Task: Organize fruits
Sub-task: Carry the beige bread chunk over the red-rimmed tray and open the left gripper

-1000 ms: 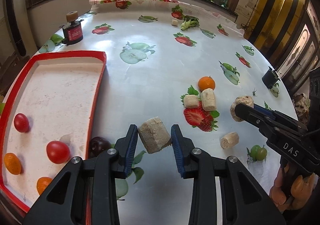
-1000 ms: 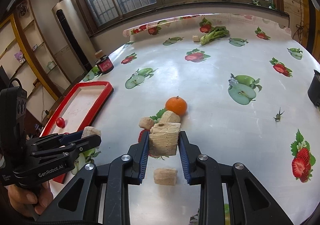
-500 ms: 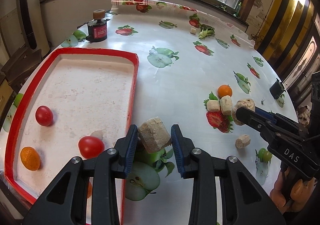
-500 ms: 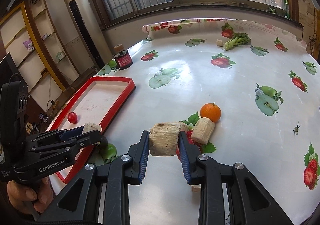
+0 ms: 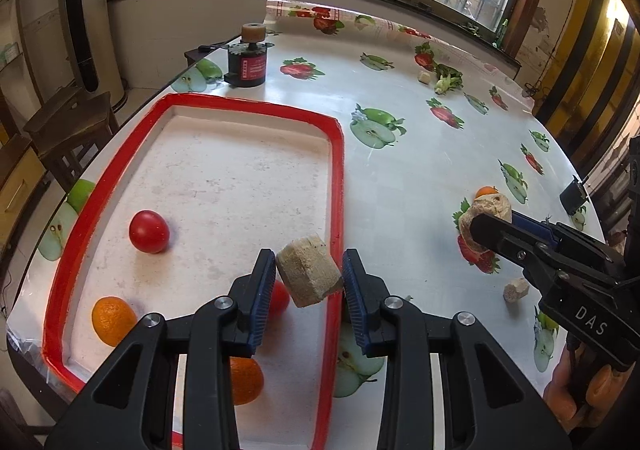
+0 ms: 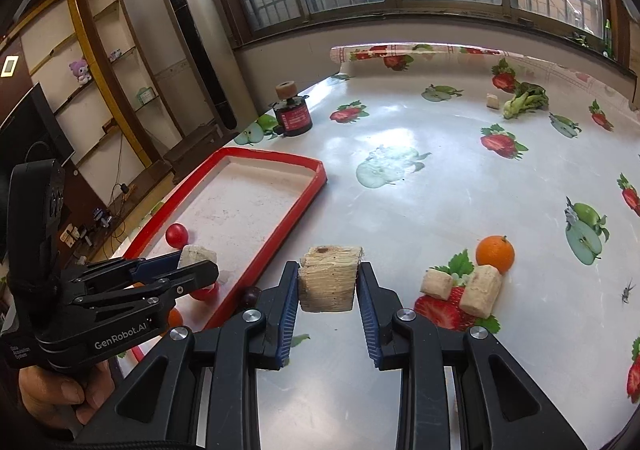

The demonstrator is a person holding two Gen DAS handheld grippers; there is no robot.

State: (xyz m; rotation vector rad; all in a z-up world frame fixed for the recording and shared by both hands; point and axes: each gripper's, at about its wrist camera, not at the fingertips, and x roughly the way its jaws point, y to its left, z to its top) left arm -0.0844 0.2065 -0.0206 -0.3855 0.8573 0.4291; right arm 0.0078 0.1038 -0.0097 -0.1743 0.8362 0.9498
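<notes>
My left gripper (image 5: 308,282) is shut on a beige fibrous chunk (image 5: 310,276), held over the right rim of the red-edged tray (image 5: 337,178). Two tomatoes (image 5: 149,231) and two oranges (image 5: 113,320) lie in the tray. My right gripper (image 6: 329,282) is shut on a second beige chunk (image 6: 330,278), above the table just right of the tray (image 6: 280,226). The left gripper (image 6: 198,268) appears at the left of the right wrist view. On the table lie an orange (image 6: 495,253) and two more beige chunks (image 6: 480,290). A dark round fruit (image 6: 251,295) sits against the tray's outer rim.
A black and red cylinder (image 5: 247,68) stands beyond the tray's far end. Green leaves (image 5: 448,80) and a small chunk (image 5: 424,77) lie at the far side. Another small chunk (image 5: 516,290) lies near the right gripper. A black object (image 5: 574,196) sits at the table's right edge.
Both grippers have moved left with their chunks. The left one went from over the bare table to over the tray's right rim; the right one has left the orange and chunks behind.
</notes>
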